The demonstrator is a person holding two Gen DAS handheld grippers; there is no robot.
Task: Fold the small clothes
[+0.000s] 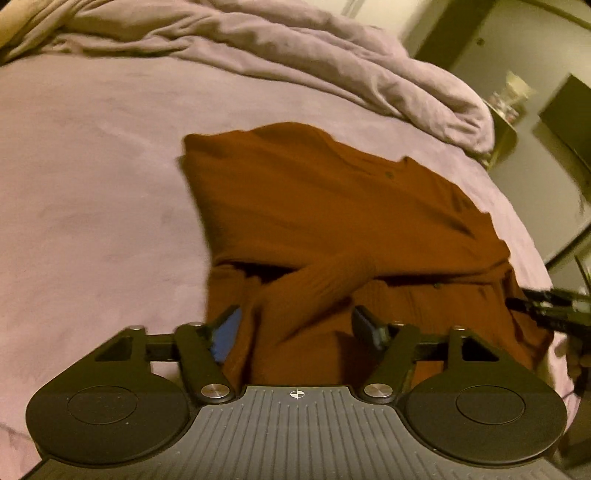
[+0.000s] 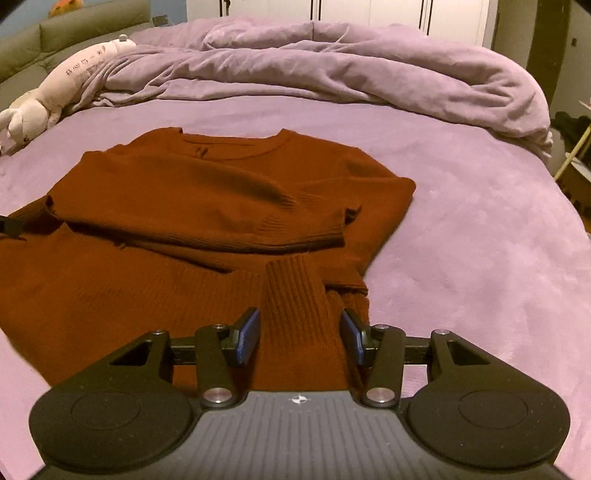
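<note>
On the near part of the bed (image 2: 461,229), by its front edge, a rust-brown sweater (image 2: 184,192) is lying flat on the mauve cover, collar toward the far side and both sleeves folded across its body. You are holding your right claw (image 2: 300,334) over the sweater's near right corner; its blue pads are standing apart, with a ribbed cuff (image 2: 295,295) lying between them and neither pad pressing on it. You are holding your left claw (image 1: 295,328) over the near left part of the same garment; its jaws are likewise standing apart, a folded sleeve (image 1: 314,288) running up between them without being pinched. The left wrist view is blurring, so finer contact there is hard to judge.

A bunched duvet (image 2: 351,74) is stretching along the far edge of the bed, well apart from the sweater. A pale plush toy (image 2: 55,96) is lying at the far left corner, touching the duvet's end. A green sofa (image 2: 74,29) is sitting behind that corner, and white cabinet doors (image 2: 369,11) are lining the wall behind the bed. Between the sweater and the duvet the cover is lying bare.
</note>
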